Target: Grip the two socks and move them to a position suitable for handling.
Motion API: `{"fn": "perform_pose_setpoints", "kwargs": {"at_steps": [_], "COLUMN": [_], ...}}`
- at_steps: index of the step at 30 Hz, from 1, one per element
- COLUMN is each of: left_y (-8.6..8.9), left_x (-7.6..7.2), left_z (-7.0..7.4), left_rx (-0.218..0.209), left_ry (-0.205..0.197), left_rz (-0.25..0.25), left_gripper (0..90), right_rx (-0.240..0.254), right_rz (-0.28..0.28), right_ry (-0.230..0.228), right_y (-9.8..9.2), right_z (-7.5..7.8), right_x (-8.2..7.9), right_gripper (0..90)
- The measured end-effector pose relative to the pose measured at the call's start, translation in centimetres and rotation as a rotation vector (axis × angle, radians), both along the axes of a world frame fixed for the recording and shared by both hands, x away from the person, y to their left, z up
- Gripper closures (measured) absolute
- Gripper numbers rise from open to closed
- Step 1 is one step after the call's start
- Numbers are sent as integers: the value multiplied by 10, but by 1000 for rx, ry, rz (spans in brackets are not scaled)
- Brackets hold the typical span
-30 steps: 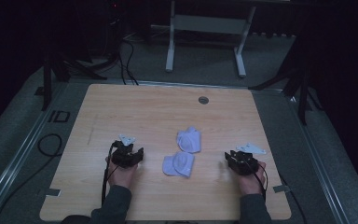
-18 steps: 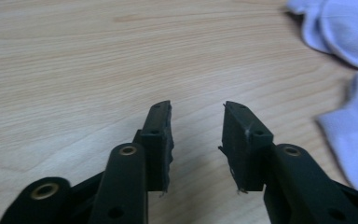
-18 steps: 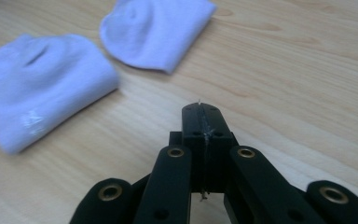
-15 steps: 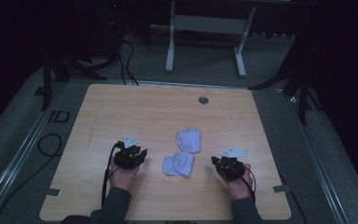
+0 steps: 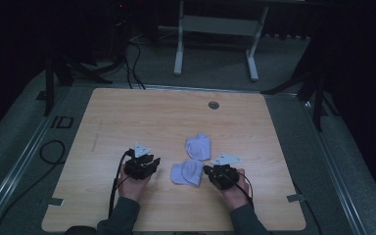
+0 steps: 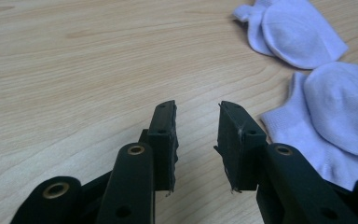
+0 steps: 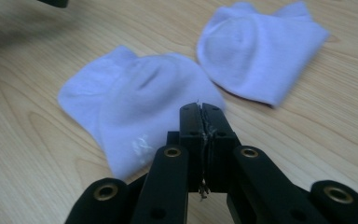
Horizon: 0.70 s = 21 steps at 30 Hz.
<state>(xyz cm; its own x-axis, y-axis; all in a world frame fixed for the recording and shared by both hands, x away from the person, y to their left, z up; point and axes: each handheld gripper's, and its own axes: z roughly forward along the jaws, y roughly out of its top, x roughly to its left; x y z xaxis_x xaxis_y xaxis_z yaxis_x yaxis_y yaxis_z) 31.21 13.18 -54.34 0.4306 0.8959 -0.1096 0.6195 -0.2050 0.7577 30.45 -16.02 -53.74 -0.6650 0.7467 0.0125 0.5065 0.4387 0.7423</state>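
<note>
While both grippers are held low over the wooden table [image 5: 127, 112], two pale lilac socks are seen lying between them, and the nearer sock [image 5: 188, 172] is taken as the landmark. The farther sock [image 5: 199, 146] is placed just beyond the nearer sock, close to it; whether the two touch cannot be told. The right gripper [image 7: 200, 110] is recorded at the right-hand edge of the nearer sock, its tips just at the fabric's rim. Its jaws are pressed flat together, pad against pad, and no cloth is seen between them; a few stray fibres are noted along the seam. The left gripper [image 6: 196, 122] is held to the left of the nearer sock, apart from it, over bare wood. Its jaws are parted with a clear gap, nothing is held between them, and they have just been closing. From the left gripper view the nearer sock is seen just beside the gripper's right-hand jaw. A round grey grommet [image 5: 214, 105] is set into the table well beyond the nearer sock, toward the far edge. Each gripper is carried in a hand entering from the near edge of the table.
</note>
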Motion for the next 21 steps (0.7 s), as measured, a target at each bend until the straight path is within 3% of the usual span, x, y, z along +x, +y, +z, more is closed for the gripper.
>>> {"fn": "perform_pose_setpoints", "kwargs": {"at_steps": [5, 10, 21], "left_y": [-3, -7, -19], "left_x": [-1, -2, -6], "left_z": [1, 1, -4], "left_rx": [-8, -16, -29], "left_ry": [-2, -2, 13], "left_rz": [-15, -43, -133], "left_gripper": [670, 673, 719], "right_rx": [-6, -59, -87], "right_rz": [23, 37, 98], "right_ry": [23, 39, 25], "right_y": [11, 22, 36], "right_z": [-6, -16, -18], "right_x": [2, 7, 13], "right_gripper": [861, 863, 866]}}
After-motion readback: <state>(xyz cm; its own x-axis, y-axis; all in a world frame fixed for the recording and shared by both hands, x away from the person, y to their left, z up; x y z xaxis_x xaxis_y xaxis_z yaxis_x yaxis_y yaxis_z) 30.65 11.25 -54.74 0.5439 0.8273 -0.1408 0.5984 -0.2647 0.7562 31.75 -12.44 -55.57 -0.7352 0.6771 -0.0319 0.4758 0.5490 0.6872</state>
